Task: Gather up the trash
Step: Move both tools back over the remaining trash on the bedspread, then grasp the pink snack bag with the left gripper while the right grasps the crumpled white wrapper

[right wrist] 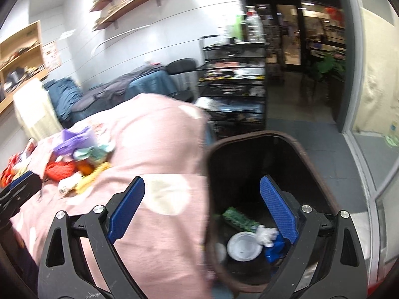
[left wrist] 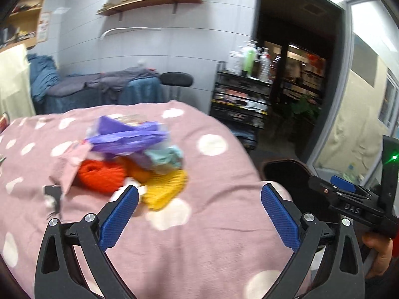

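Note:
A heap of trash [left wrist: 129, 154] lies on the pink dotted cloth [left wrist: 174, 244]: purple wrapping, a red net, a yellow knit piece, pale blue scraps. My left gripper [left wrist: 199, 194] hangs open just in front of the heap, nothing between its blue pads. The right gripper [right wrist: 202, 186] is open too, over the bed's right edge and the dark bin [right wrist: 294, 147]. Inside the bin lie a white lid [right wrist: 244, 246], a green wrapper [right wrist: 239, 219] and a blue scrap [right wrist: 274, 249]. The heap [right wrist: 79, 157] shows far left in the right wrist view. The bin [left wrist: 286, 172] sits right of the bed.
A black wire cart [left wrist: 239, 99] with bottles stands behind the bed's right corner, next to a dark doorway [left wrist: 296, 74]. A second bed with blue and grey covers [left wrist: 104, 87] lies along the back wall under wooden shelves [left wrist: 152, 0]. A hand [left wrist: 379, 254] holds the right gripper.

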Demonstrator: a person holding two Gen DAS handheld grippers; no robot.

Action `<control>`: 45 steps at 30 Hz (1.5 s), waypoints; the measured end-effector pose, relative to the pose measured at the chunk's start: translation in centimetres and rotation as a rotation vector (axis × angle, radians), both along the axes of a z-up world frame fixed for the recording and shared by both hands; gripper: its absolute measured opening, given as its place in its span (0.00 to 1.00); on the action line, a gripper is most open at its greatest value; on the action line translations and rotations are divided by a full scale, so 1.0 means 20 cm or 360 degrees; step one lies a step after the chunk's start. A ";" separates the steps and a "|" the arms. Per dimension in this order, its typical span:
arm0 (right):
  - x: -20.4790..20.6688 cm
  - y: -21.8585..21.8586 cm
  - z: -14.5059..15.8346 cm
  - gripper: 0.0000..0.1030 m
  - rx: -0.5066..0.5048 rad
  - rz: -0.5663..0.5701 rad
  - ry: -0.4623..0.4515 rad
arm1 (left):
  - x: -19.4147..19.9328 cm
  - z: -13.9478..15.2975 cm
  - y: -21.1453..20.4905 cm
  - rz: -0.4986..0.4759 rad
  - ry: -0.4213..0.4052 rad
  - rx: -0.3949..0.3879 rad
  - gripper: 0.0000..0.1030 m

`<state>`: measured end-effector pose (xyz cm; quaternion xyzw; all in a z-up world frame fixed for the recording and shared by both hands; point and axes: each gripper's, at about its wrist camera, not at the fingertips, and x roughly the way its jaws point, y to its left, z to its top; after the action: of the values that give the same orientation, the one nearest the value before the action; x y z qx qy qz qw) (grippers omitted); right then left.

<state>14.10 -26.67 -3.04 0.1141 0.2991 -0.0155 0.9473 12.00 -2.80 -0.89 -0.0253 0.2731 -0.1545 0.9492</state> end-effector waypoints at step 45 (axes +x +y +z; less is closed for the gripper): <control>0.53 1.18 -0.07 0.82 -0.0146 0.0996 0.0389 | 0.45 -0.17 0.80 0.0484 0.0269 0.0436 0.10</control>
<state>24.78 -3.12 -4.44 -0.0287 0.4298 0.2492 0.8674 20.98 13.22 -4.30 0.0502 0.3633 0.0317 0.9298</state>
